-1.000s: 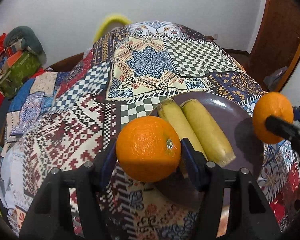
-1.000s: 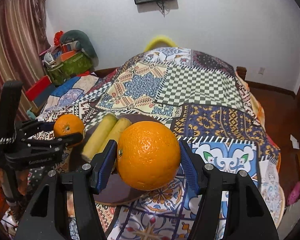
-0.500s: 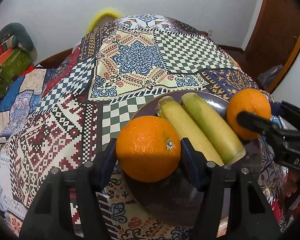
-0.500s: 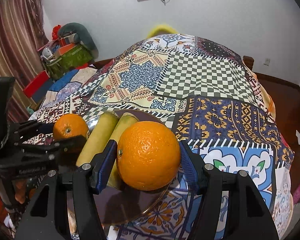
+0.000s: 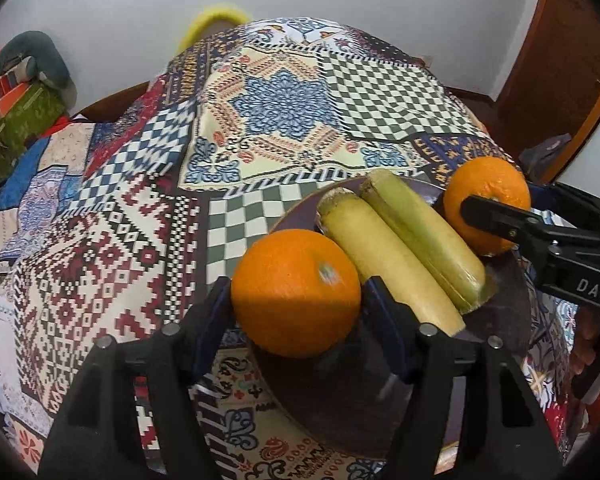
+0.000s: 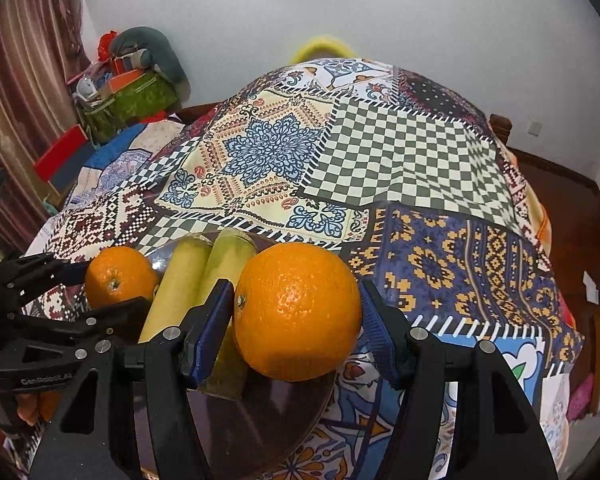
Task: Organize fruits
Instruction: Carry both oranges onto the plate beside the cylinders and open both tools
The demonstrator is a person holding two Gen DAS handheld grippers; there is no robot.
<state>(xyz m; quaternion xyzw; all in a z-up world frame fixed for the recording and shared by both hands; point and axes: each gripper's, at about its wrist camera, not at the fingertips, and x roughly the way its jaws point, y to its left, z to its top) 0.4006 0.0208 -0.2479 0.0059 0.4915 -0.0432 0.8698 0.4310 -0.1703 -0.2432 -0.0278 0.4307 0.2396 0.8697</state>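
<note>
My left gripper (image 5: 296, 292) is shut on an orange (image 5: 296, 292) and holds it over the left edge of a dark purple plate (image 5: 500, 292). My right gripper (image 6: 298, 310) is shut on a second orange (image 6: 298, 310) over the plate's right side (image 6: 268, 408). Two yellow-green bananas (image 5: 396, 256) lie side by side on the plate between the oranges. The right gripper and its orange (image 5: 488, 208) show at the right of the left wrist view. The left gripper's orange (image 6: 120, 276) shows at the left of the right wrist view.
A patchwork cloth (image 5: 268, 120) covers the table. A pile of bags and boxes (image 6: 132, 80) stands by the wall at the far left. A wooden door (image 5: 556, 64) is on the right. A yellow chair back (image 6: 324, 48) shows behind the table.
Both grippers have moved in toward the plate with their oranges. The oranges now sit close on either side of the bananas, lower than before.
</note>
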